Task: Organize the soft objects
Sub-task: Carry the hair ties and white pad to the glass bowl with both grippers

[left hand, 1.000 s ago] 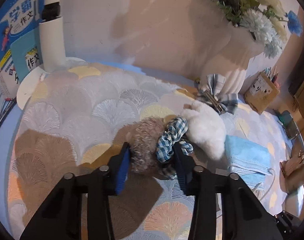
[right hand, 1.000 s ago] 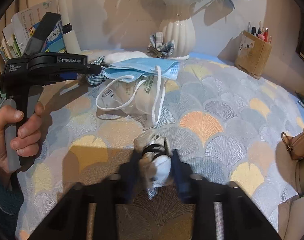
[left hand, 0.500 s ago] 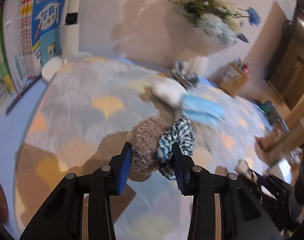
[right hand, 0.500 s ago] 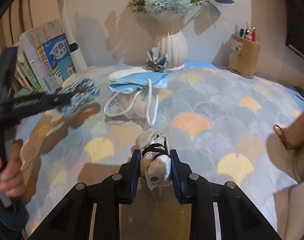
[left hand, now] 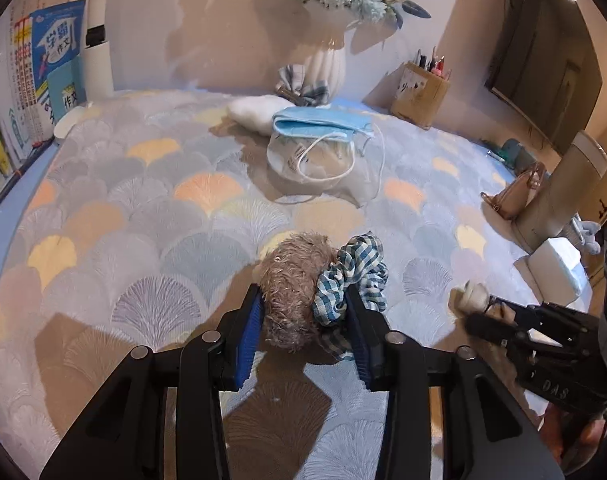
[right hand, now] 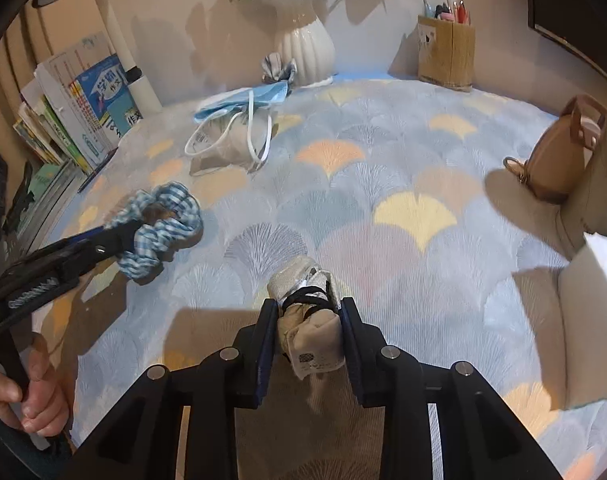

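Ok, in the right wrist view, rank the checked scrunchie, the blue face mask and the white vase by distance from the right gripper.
From the right gripper:
1. Checked scrunchie, left, in the left gripper.
2. Blue face mask, farther back, left of centre.
3. White vase, at the back wall.

The blue book (left hand: 57, 54) reads "学霸作文"; right gripper (left hand: 479, 312) reads "DAS".

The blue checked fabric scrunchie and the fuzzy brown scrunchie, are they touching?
Touching. The left wrist view shows the checked scrunchie pressed against the fuzzy brown one between the left gripper fingers.
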Motion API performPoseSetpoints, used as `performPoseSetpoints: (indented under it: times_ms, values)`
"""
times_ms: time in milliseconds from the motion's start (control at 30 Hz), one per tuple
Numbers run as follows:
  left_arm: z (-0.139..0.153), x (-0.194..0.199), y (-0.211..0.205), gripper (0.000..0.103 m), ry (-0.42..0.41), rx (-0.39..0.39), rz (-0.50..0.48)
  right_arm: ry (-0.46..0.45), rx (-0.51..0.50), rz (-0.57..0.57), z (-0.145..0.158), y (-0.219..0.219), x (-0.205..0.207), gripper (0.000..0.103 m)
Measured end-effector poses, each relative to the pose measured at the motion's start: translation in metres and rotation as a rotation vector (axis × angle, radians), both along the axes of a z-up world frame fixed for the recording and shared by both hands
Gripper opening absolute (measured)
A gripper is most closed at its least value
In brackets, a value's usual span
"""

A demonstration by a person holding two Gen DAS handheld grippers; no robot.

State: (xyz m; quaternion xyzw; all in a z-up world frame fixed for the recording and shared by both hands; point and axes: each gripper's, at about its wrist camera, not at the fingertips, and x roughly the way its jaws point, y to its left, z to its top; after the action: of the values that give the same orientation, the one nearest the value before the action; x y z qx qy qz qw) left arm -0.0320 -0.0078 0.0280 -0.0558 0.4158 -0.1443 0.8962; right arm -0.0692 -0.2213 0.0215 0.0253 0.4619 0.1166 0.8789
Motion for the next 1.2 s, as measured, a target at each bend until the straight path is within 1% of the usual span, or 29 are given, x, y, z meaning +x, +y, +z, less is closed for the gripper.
performPoseSetpoints:
  times_ms: [33,67,100,133,267,333,400,467,500,533,567,600,633,700,767,833,967,1067,1200]
  values:
    - [-0.001,0.000,0.001,0.053,0.005,-0.010,-0.009,-0.005,0.001,0.004,0.000,0.001,-0.002,0.038]
    - [-0.004,0.001,0.000,0.067,0.025,-0.011,-0.020,-0.005,0.008,0.009,-0.001,0.002,-0.004,0.045]
    - [-0.008,0.004,0.000,0.069,0.052,-0.008,-0.031,-0.009,0.021,0.012,-0.002,0.002,-0.006,0.055]
    - [-0.009,0.005,0.000,0.069,0.064,-0.006,-0.033,-0.016,0.024,0.011,-0.002,0.003,-0.008,0.056]
    - [-0.010,0.006,0.004,0.069,0.066,-0.028,-0.025,-0.050,-0.038,0.006,-0.005,0.011,-0.013,0.057]
    - [-0.010,0.006,0.006,0.069,0.067,-0.042,-0.021,-0.059,-0.048,0.004,-0.006,0.014,-0.015,0.061]
    - [-0.011,0.006,0.005,0.069,0.064,-0.038,-0.013,-0.052,-0.049,-0.001,-0.006,0.015,-0.013,0.064]
    - [-0.011,0.006,0.004,0.065,0.061,-0.033,-0.012,-0.035,-0.046,-0.011,-0.004,0.016,-0.011,0.065]
    - [-0.011,0.006,0.004,0.061,0.061,-0.033,-0.010,-0.027,-0.038,-0.017,-0.003,0.015,-0.010,0.064]
    - [-0.011,0.006,0.004,0.050,0.062,-0.035,-0.007,-0.021,-0.031,-0.027,-0.002,0.013,-0.008,0.058]
    - [-0.012,0.006,0.005,0.045,0.064,-0.032,0.003,-0.026,-0.037,-0.034,-0.001,0.013,-0.009,0.048]
    - [-0.011,0.006,0.005,0.044,0.064,-0.033,0.007,-0.036,-0.048,-0.032,0.000,0.013,-0.010,0.026]
    - [-0.011,0.006,0.006,0.040,0.065,-0.045,0.010,-0.045,-0.063,-0.022,0.000,0.015,-0.011,0.027]
    - [-0.010,0.006,0.008,0.039,0.064,-0.058,0.012,-0.056,-0.083,-0.012,0.000,0.018,-0.014,0.027]
    - [-0.007,0.003,0.008,0.038,0.057,-0.055,0.022,-0.066,-0.070,-0.001,0.004,0.019,-0.018,0.027]
    - [-0.001,-0.002,0.006,0.038,0.046,-0.069,0.011,-0.085,-0.058,0.002,0.013,0.018,-0.022,0.027]
    - [0.022,-0.014,-0.006,0.038,0.012,-0.090,-0.017,-0.146,-0.049,-0.013,0.043,0.009,-0.033,0.027]
    - [0.046,-0.027,-0.027,0.038,-0.030,-0.086,-0.077,-0.193,-0.026,-0.048,0.068,-0.009,-0.043,0.027]
    - [0.076,-0.045,-0.071,0.038,-0.086,-0.069,-0.186,-0.248,-0.006,-0.117,0.101,-0.044,-0.058,0.027]
